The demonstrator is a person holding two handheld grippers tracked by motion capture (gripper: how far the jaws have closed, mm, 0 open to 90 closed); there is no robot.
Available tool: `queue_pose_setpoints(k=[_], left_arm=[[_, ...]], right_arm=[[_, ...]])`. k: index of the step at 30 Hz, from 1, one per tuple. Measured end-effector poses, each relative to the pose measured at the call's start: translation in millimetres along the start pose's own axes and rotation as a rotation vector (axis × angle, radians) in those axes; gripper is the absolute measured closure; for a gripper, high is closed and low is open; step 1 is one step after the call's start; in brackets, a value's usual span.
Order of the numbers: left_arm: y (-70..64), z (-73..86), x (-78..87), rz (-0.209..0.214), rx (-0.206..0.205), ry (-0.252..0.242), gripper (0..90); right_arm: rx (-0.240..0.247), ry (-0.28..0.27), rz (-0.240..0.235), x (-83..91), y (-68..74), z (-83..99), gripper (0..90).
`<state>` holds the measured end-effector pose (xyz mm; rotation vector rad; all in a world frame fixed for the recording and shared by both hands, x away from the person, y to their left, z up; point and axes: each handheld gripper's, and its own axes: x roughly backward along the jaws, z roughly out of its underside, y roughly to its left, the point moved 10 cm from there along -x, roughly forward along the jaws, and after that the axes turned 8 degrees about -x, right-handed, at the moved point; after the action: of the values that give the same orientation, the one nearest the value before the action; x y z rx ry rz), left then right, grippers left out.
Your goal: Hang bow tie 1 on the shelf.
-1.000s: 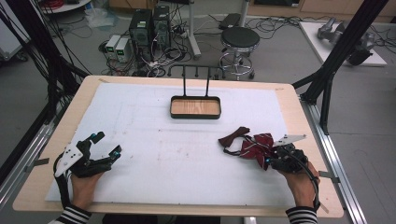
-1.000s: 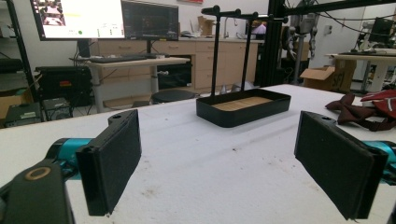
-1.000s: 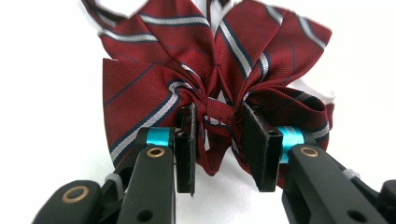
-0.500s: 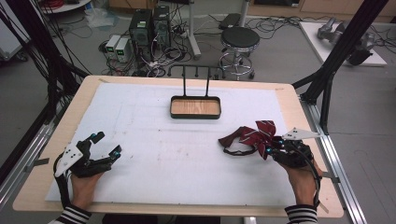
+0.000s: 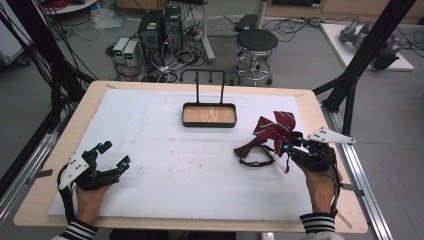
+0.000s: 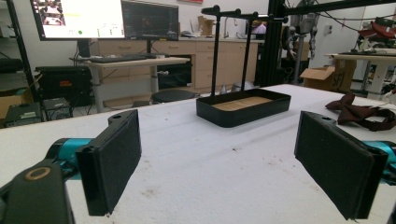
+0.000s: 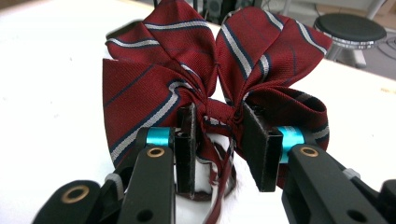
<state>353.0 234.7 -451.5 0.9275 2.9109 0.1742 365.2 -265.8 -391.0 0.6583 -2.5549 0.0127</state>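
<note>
A dark red bow tie with white and navy stripes (image 5: 274, 128) is held up off the white mat at the right. My right gripper (image 5: 289, 144) is shut on its middle knot. In the right gripper view the two pads pinch the knot of the striped bow tie (image 7: 159, 84) at my right gripper (image 7: 217, 140), and a thin strap dangles below. My left gripper (image 5: 115, 154) rests low at the near left, jaws wide apart and empty. In its own view my left gripper (image 6: 219, 158) faces the black tray (image 6: 233, 116).
A plain darker maroon bow tie (image 5: 248, 149) with a black strap loop lies on the mat just left of the right gripper, and it appears as the maroon bow tie (image 6: 359, 111). The black tray (image 5: 209, 124), with a wooden floor and a hanger stand, sits at the far centre.
The right gripper has raised the striped bow tie off the mat and carried it a little farther away. The left hand and gripper have stayed put.
</note>
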Motion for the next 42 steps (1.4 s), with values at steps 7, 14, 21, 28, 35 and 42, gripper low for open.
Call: queue_pose_setpoints(k=[7,14,21,28,35,42], left_arm=[[0.0,0.0,-0.1,0.0,0.001,0.0,15.2],[0.1,0.1,-0.2,0.0,0.002,0.001,15.2],[0.2,-0.1,-0.4,-0.002,0.007,-0.002,15.2],[0.3,0.0,-0.4,-0.002,0.008,-0.001,15.2],[0.3,-0.1,-0.5,-0.002,0.009,-0.001,15.2],[0.6,0.0,-0.5,-0.002,0.007,0.0,15.2]], right_arm=[[0.022,-0.107,-0.022,-1.3,11.8,-21.3,67.4],[0.017,-0.174,-0.047,-7.4,20.8,-41.9,67.4],[0.022,-0.205,-0.041,-18.9,30.0,-62.7,67.4],[0.01,-0.229,-0.039,-36.6,35.4,-83.8,67.4],[0.003,-0.23,-0.031,-51.8,34.5,-96.1,67.4],[-0.003,-0.231,-0.014,-68.3,33.4,-107.7,67.4]])
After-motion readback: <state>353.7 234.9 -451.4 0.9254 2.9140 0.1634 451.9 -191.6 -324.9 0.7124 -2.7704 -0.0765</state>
